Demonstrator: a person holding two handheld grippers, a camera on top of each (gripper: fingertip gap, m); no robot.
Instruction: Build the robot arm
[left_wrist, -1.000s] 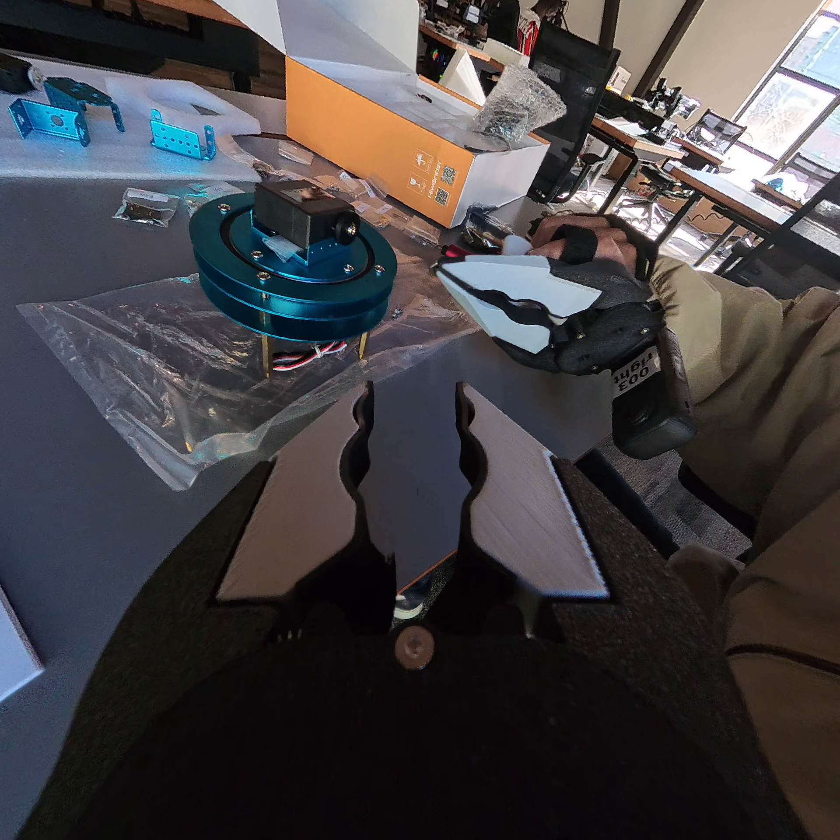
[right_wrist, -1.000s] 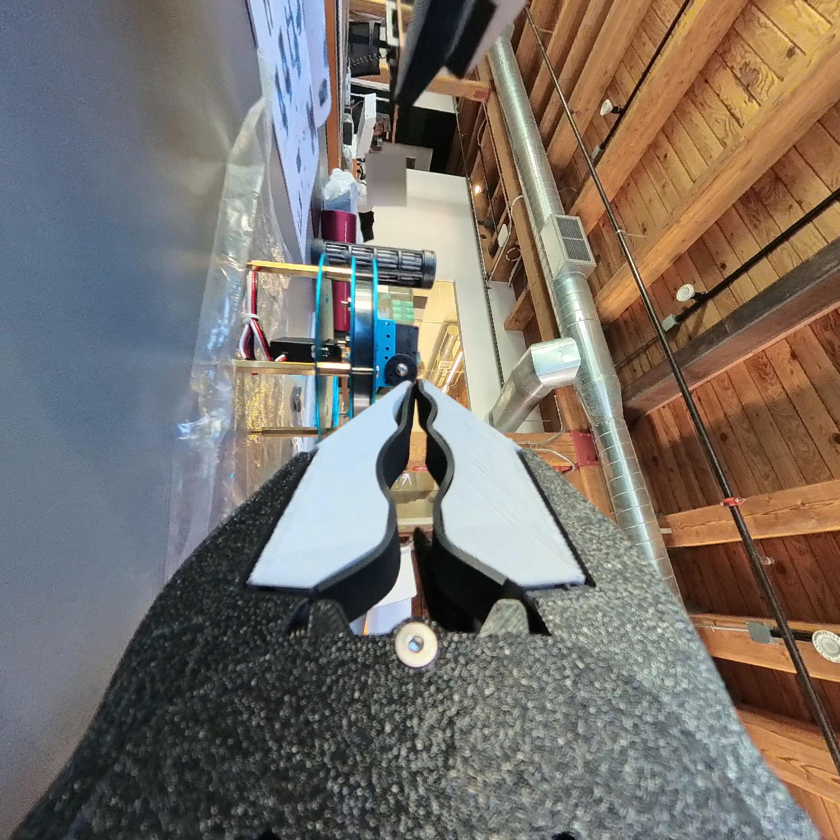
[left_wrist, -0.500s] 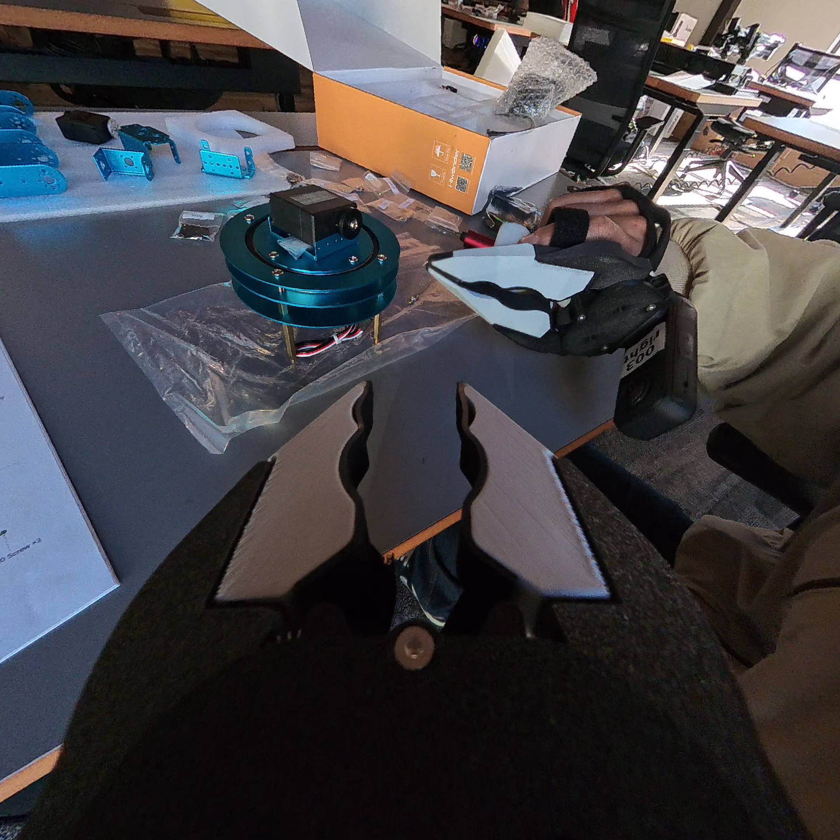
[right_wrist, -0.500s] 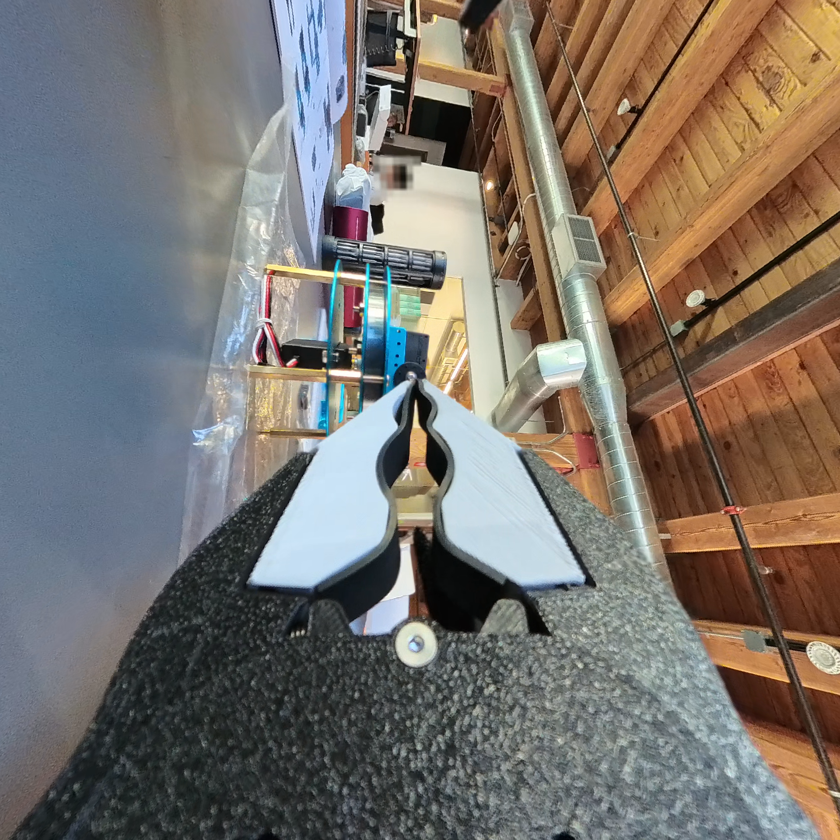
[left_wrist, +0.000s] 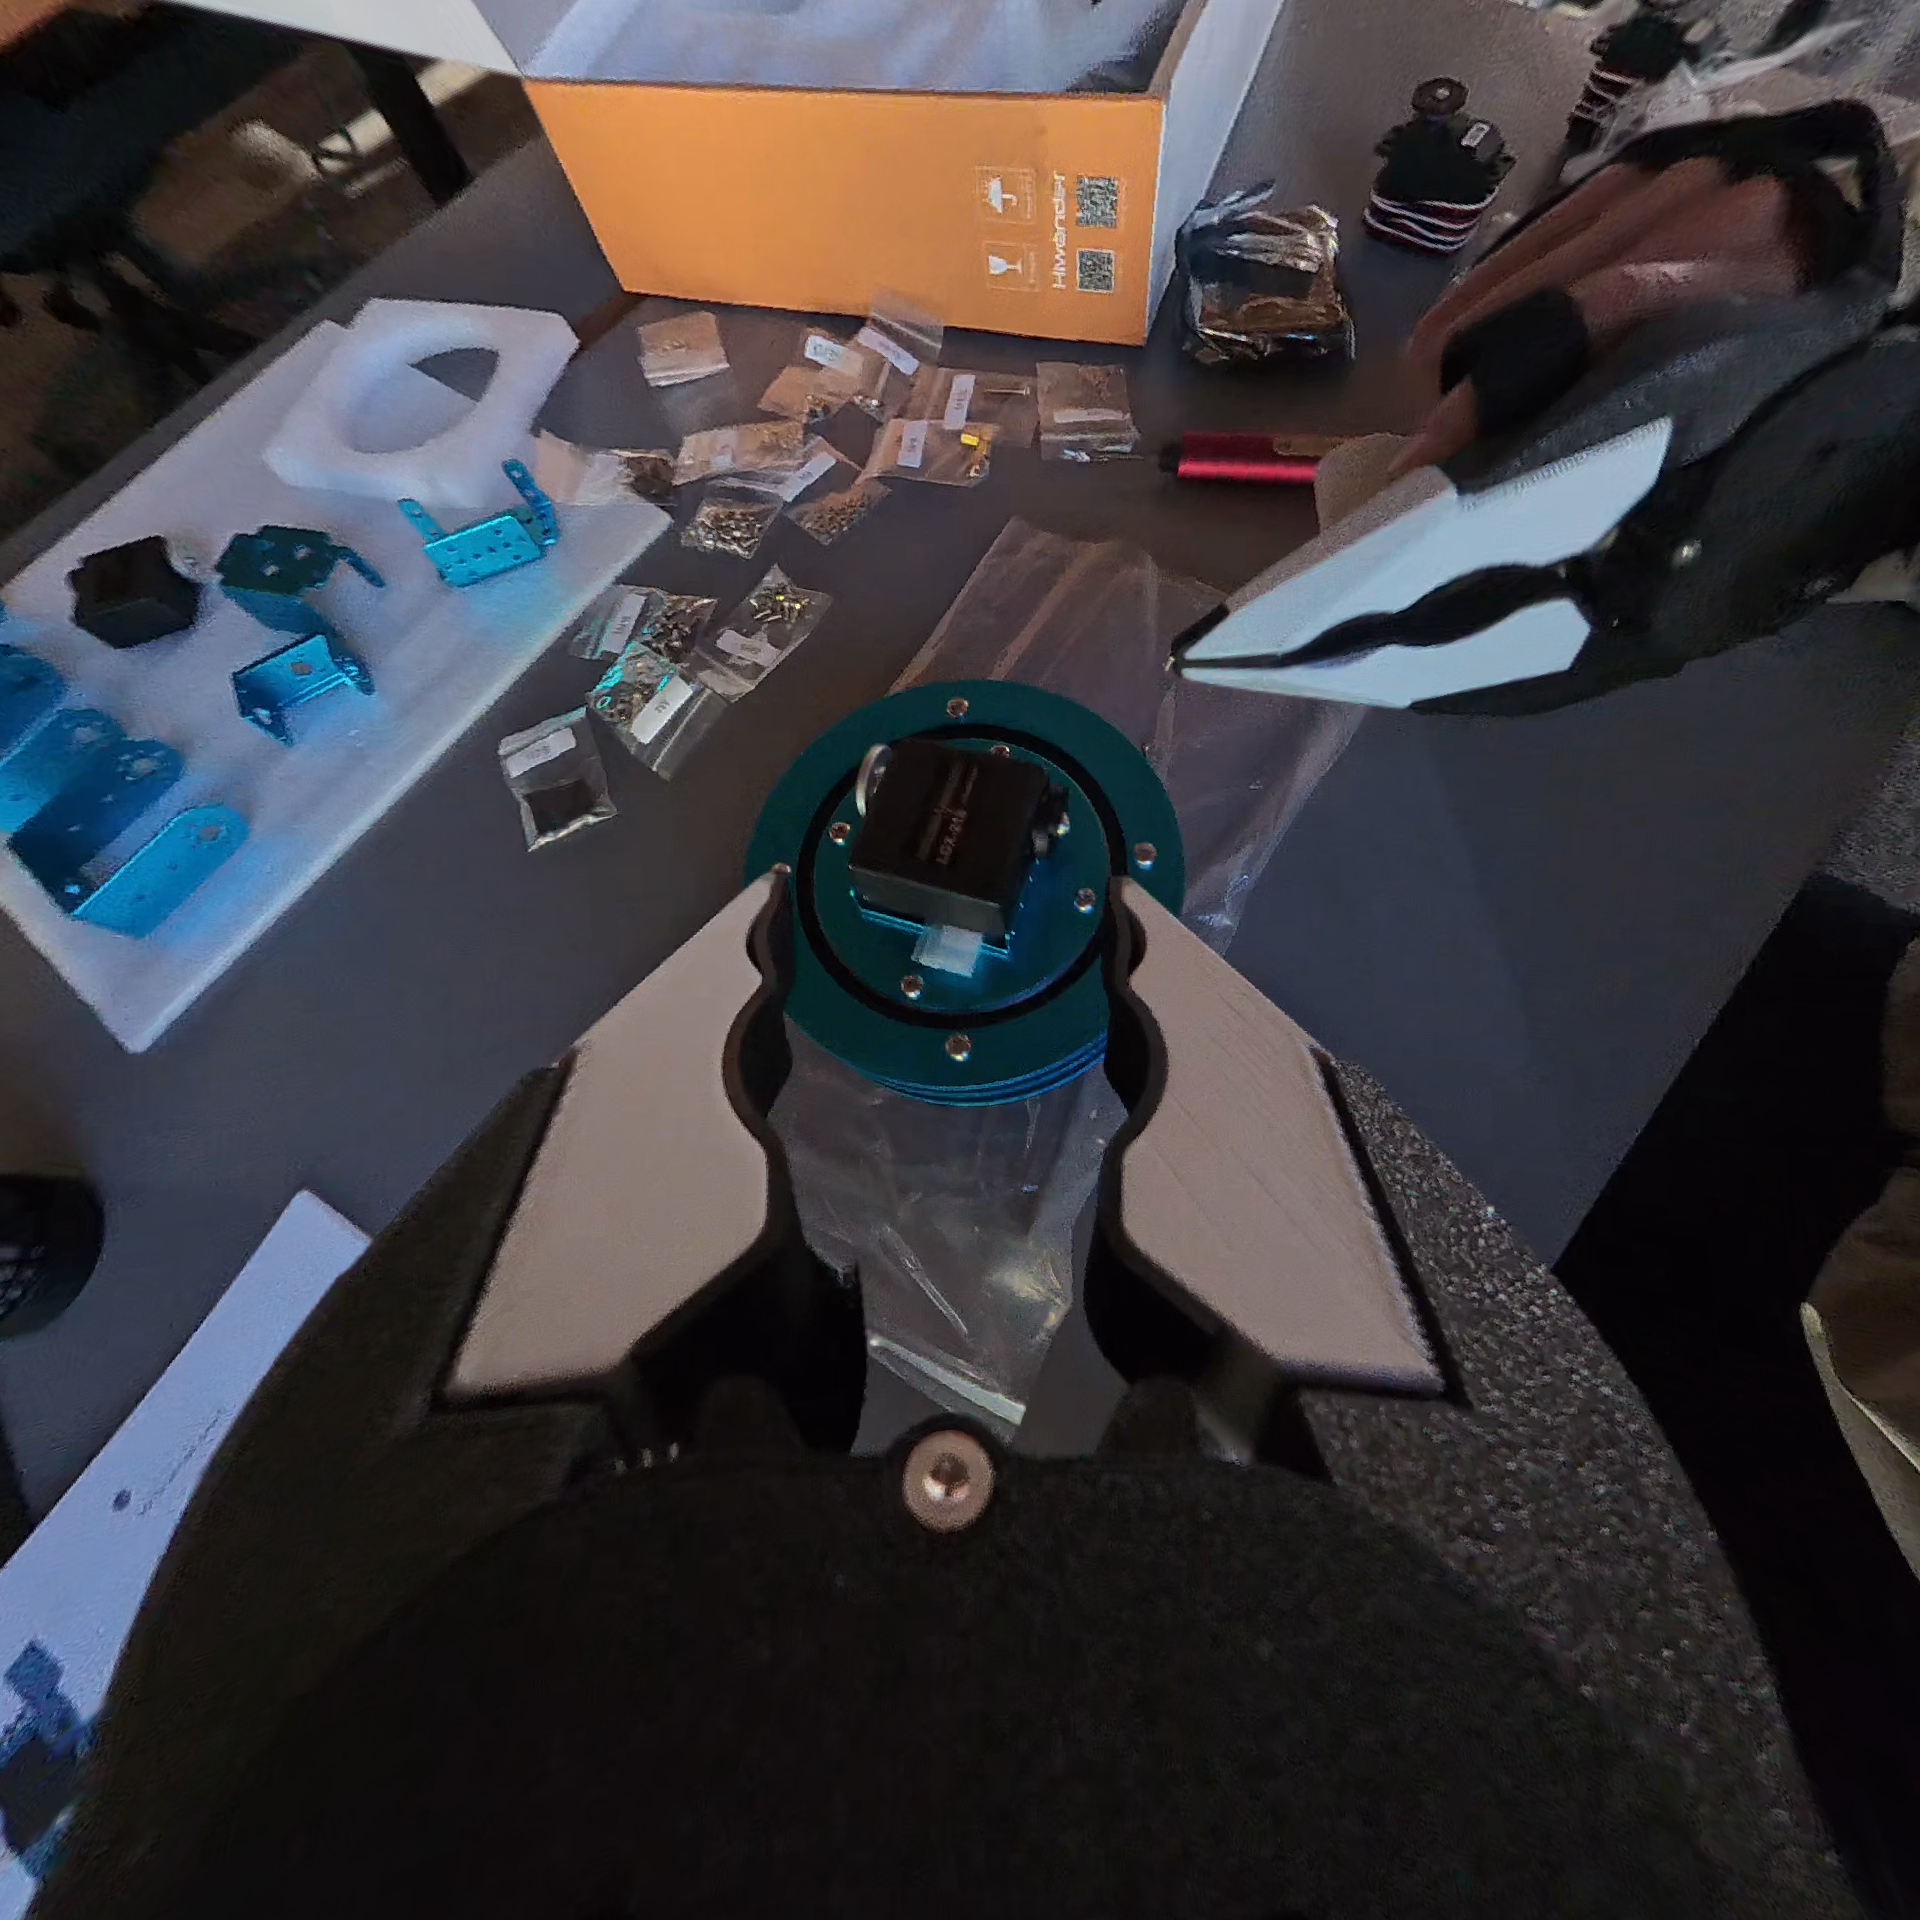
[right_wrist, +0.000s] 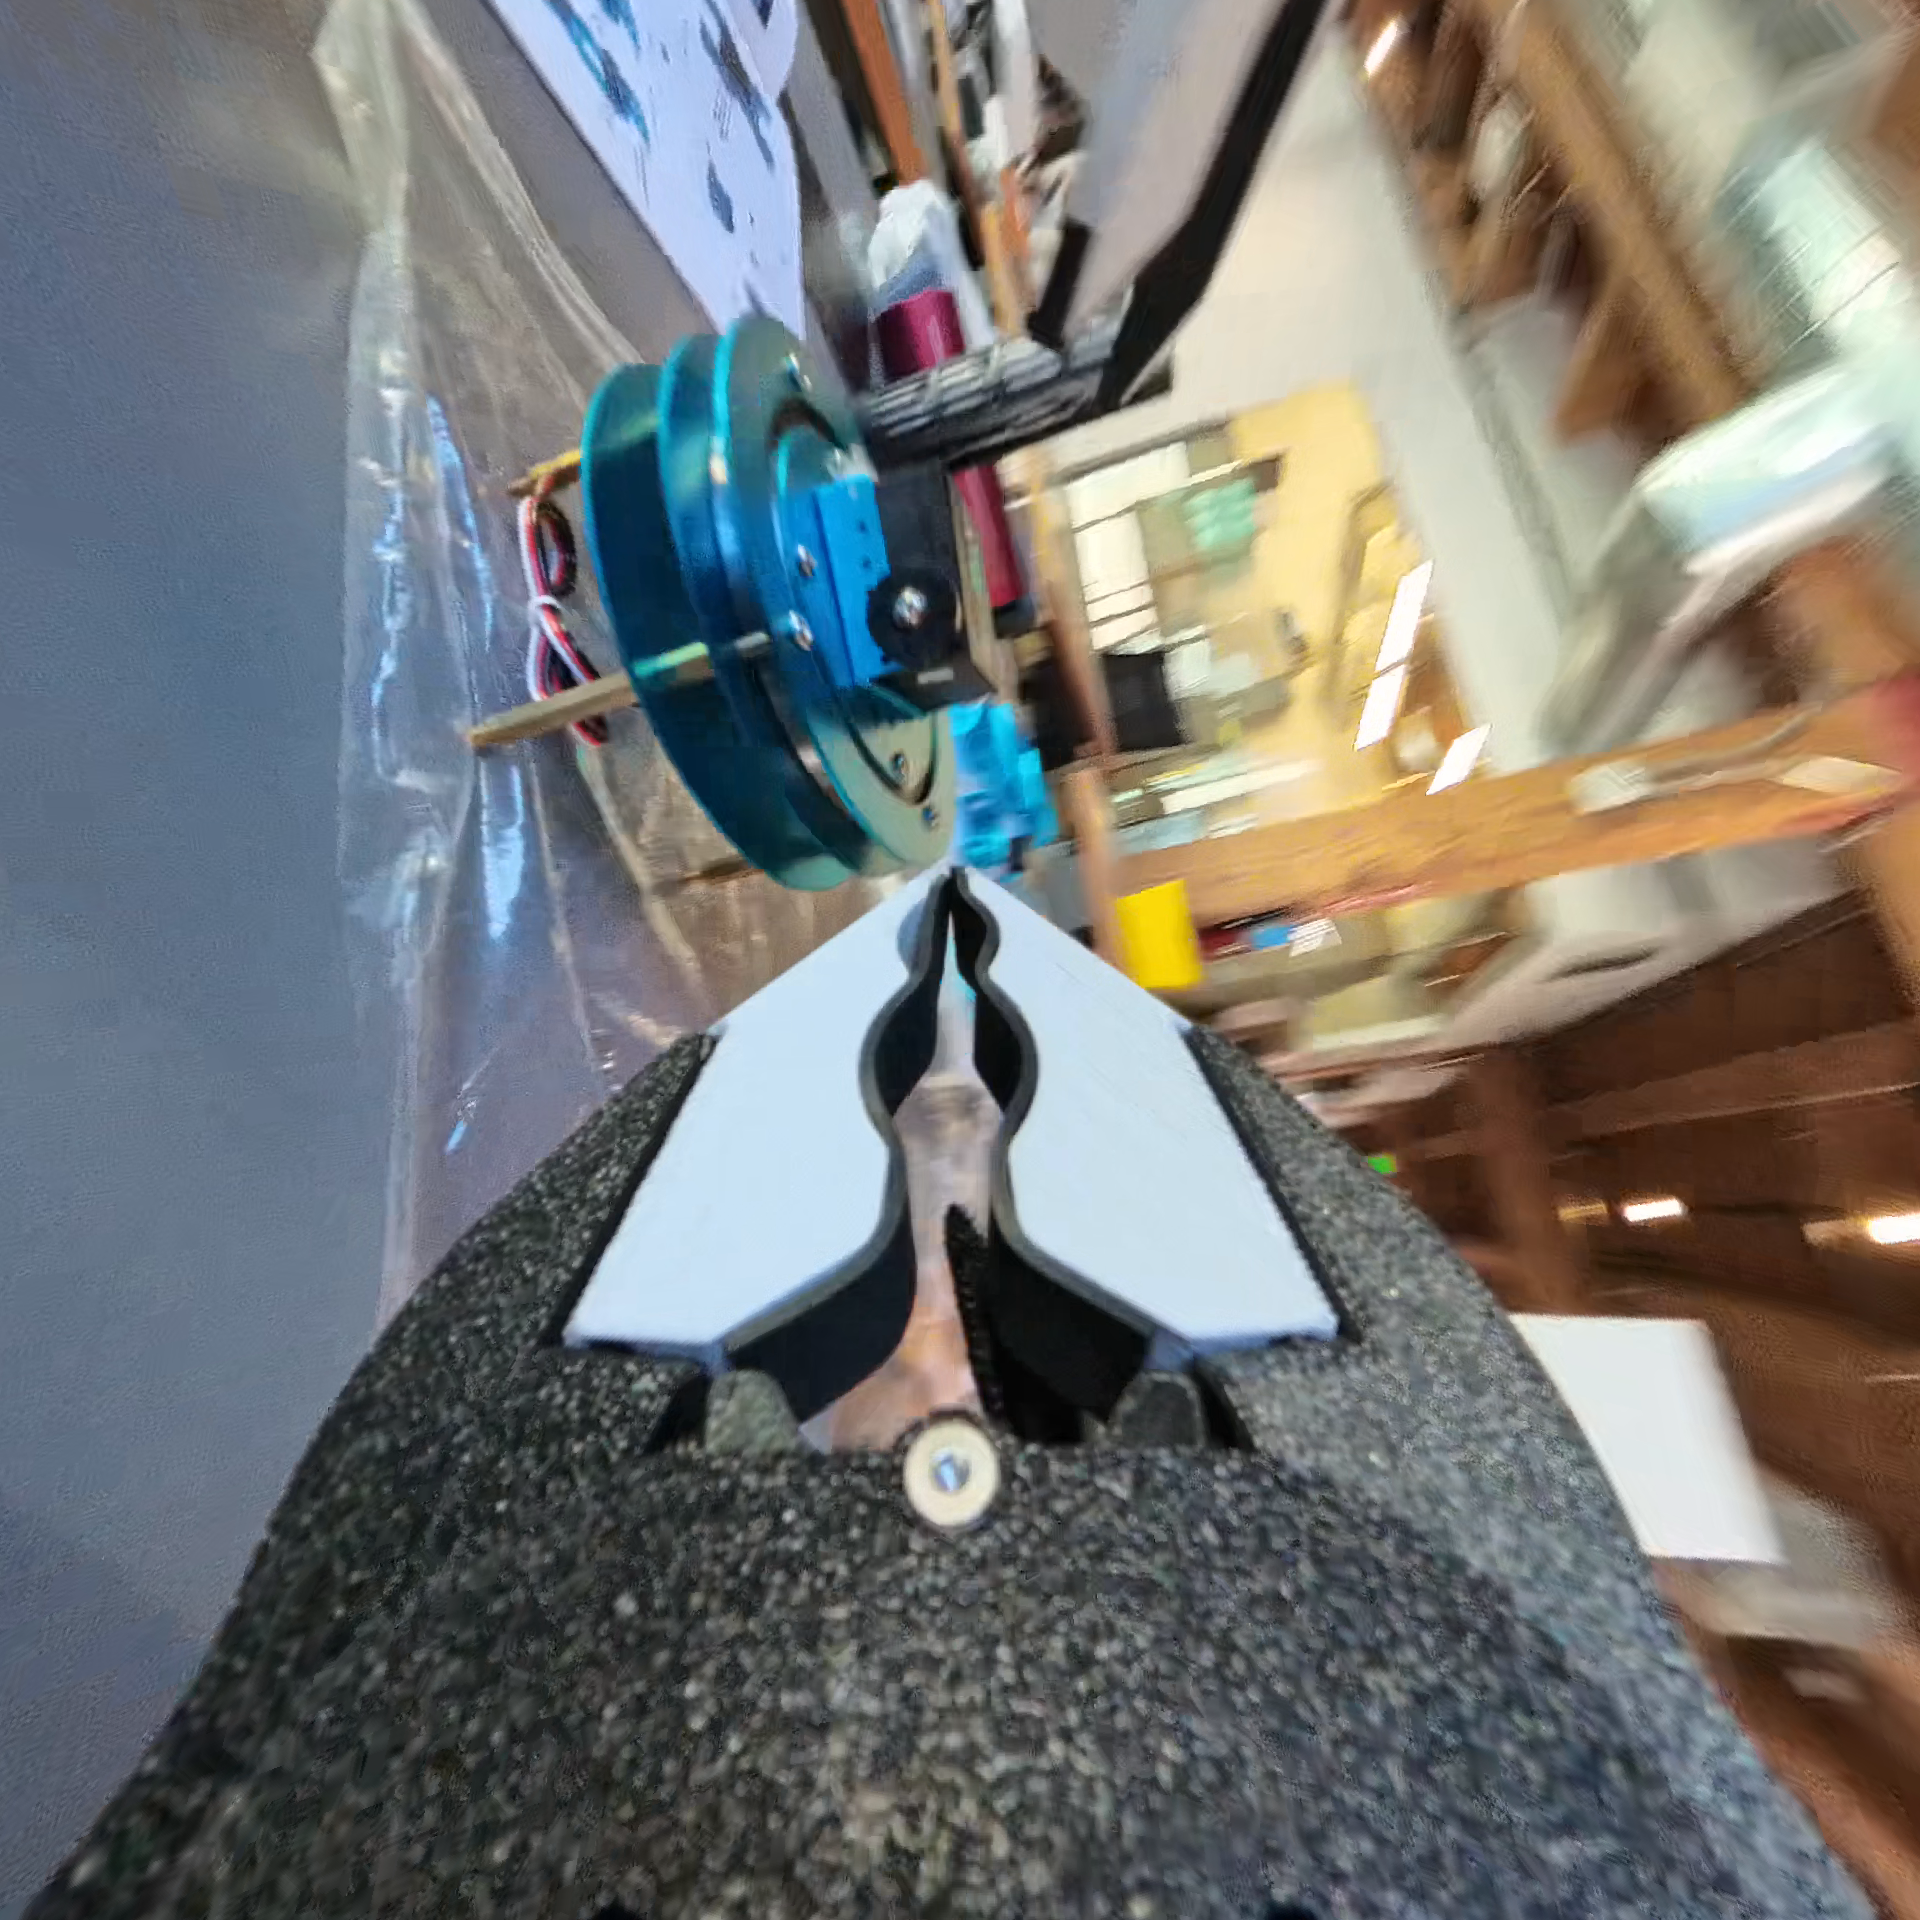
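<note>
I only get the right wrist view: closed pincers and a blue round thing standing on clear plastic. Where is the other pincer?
Observer: The left gripper is above the blue disc, open, with one finger on each side of it.
Operator: Is it touching it?
Observer: I cannot tell from above. The right gripper is shut and points toward the disc from the side, apart from it.
Operator: What else is around?
Observer: An orange box stands at the back, with little bags of screws scattered in front of it.
</note>
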